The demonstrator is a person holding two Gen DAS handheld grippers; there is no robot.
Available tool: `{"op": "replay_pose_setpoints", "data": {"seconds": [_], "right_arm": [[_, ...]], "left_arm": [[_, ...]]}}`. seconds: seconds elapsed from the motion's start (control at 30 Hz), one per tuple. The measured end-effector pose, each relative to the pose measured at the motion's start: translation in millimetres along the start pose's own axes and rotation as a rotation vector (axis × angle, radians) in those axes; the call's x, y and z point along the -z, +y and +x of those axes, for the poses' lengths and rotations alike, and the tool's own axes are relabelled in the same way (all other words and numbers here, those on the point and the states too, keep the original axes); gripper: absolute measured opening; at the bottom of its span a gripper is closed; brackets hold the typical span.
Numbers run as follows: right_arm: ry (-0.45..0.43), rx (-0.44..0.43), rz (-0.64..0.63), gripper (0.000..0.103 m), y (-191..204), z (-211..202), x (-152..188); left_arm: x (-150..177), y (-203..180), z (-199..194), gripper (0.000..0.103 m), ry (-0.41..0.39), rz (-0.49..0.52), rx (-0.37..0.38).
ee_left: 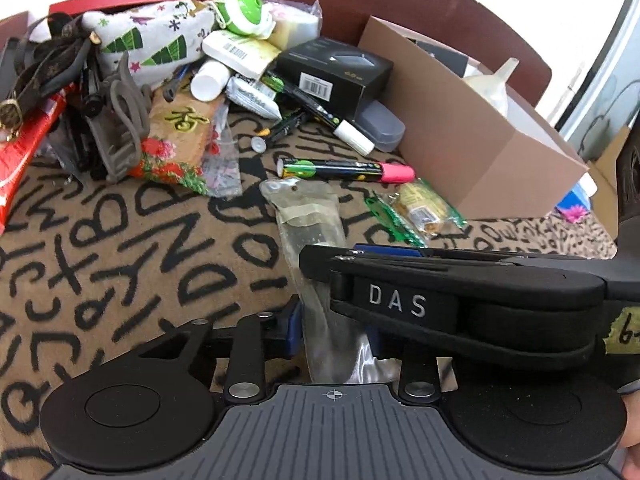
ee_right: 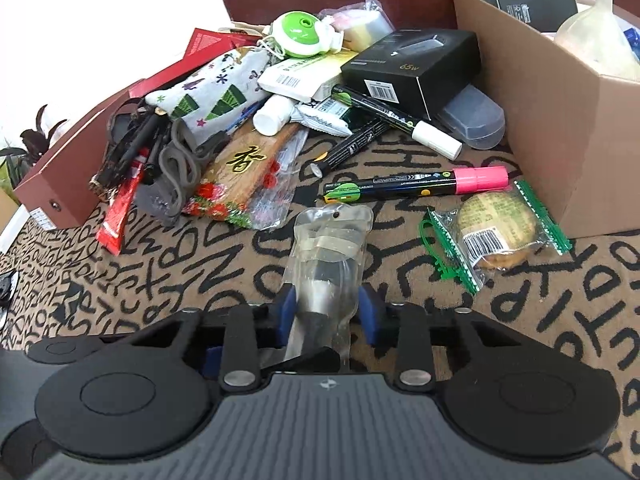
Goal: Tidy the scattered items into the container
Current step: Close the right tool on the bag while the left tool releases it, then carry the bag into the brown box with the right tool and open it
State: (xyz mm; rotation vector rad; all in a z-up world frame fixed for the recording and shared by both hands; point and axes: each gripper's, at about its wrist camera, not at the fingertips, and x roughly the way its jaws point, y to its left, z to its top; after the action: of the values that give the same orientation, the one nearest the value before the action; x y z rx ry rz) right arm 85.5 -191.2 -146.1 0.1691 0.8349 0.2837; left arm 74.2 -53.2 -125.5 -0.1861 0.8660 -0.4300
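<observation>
A clear plastic pouch (ee_right: 328, 248) with a grey-and-black object inside lies on the patterned cloth. My right gripper (ee_right: 327, 312) has its blue pads on both sides of the pouch's near end and is shut on it. In the left wrist view the same pouch (ee_left: 312, 216) runs between the pads of my left gripper (ee_left: 334, 334), which also look closed on it, while the right gripper's black body crosses above. The cardboard box (ee_right: 560, 120), the container (ee_left: 472, 136), stands at the right and holds a funnel (ee_right: 600, 36) and small boxes.
A pink-capped marker (ee_right: 416, 184), a wrapped biscuit (ee_right: 496, 232) and a green clip lie beside the pouch. Behind is a pile: black box (ee_right: 412, 64), white-capped marker, printed pouch (ee_right: 212, 92), green-white disc (ee_right: 300, 36), grey case, wooden plaque, red packets. A brown box (ee_right: 60, 172) stands left.
</observation>
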Motion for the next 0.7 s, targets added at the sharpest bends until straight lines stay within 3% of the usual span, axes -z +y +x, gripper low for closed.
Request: {"op": "replay_pose_setpoints", "data": {"seconds": [0.3, 0.7], "right_arm": [[-0.039, -0.003, 0.015, 0.034, -2, -29, 8], [-0.295, 0.033, 0.004, 0.034, -19, -108, -39]], "left_arm": [[4, -15, -20, 0.024, -0.031, 0.028, 0.034], [-52, -82, -58, 0.024, -0.218, 0.217, 0.09]]}}
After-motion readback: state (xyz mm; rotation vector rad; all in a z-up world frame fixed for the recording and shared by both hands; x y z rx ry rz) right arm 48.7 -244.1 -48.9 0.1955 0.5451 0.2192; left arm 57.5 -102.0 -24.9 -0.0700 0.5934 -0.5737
